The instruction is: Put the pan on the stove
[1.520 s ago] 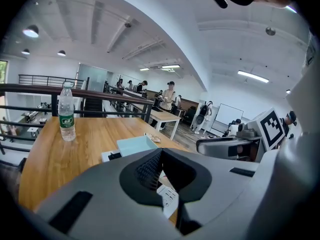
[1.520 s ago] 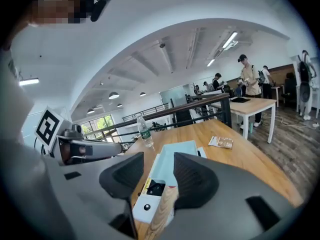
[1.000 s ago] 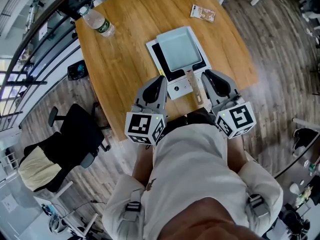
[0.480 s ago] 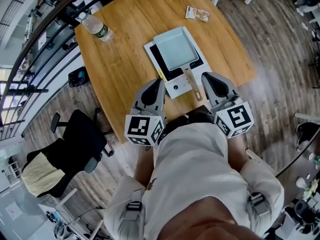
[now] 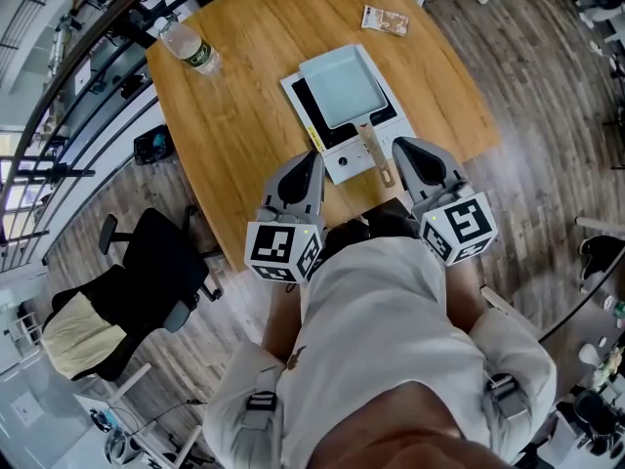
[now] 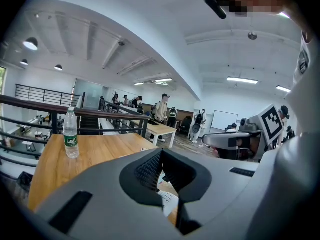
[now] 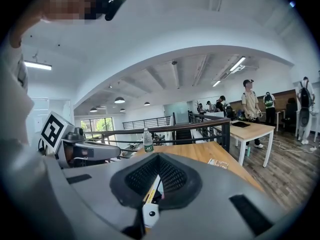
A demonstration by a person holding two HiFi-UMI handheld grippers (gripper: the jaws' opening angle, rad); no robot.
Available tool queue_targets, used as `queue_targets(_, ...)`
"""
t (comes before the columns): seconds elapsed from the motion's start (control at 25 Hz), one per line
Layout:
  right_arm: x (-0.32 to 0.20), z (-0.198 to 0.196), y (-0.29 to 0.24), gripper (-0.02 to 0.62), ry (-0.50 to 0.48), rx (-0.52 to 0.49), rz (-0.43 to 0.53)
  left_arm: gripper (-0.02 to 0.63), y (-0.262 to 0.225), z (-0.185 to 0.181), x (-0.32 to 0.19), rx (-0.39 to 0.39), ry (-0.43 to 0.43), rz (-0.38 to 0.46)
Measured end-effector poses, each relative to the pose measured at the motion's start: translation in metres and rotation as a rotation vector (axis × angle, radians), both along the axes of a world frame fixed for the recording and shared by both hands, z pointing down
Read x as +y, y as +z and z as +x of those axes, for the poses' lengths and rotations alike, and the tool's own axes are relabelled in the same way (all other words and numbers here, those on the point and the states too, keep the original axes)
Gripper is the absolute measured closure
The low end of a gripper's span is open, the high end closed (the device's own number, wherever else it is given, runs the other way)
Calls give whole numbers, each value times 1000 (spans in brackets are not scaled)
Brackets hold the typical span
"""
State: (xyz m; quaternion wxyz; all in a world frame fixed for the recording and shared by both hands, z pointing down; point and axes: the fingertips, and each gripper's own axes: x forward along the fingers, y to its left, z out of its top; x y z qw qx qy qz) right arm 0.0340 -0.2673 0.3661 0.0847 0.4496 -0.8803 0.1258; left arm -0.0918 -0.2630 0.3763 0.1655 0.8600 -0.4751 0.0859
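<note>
Wooden table (image 5: 234, 96) carries the stove (image 5: 342, 167) with the pan (image 5: 342, 88) on it; left gripper (image 5: 315, 154) and right gripper (image 5: 396, 143) have jaws together, empty.

Head view: my torso (image 5: 376, 311) hides the table's (image 5: 234, 115) near edge. My left gripper (image 5: 314, 156) covers the stove's (image 5: 347, 169) near corner. The packet's (image 5: 384, 21) print is too small to read (bottle (image 5: 190, 49) label likewise). In the left gripper view, that gripper's own body blocks most of the table.
</note>
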Motion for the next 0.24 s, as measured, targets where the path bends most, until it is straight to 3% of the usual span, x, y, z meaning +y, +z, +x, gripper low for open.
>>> queue_targets(0.24, 0, -1, 6, 575, 3, 3, -9, 588, 5, 2, 0, -1, 9, -4)
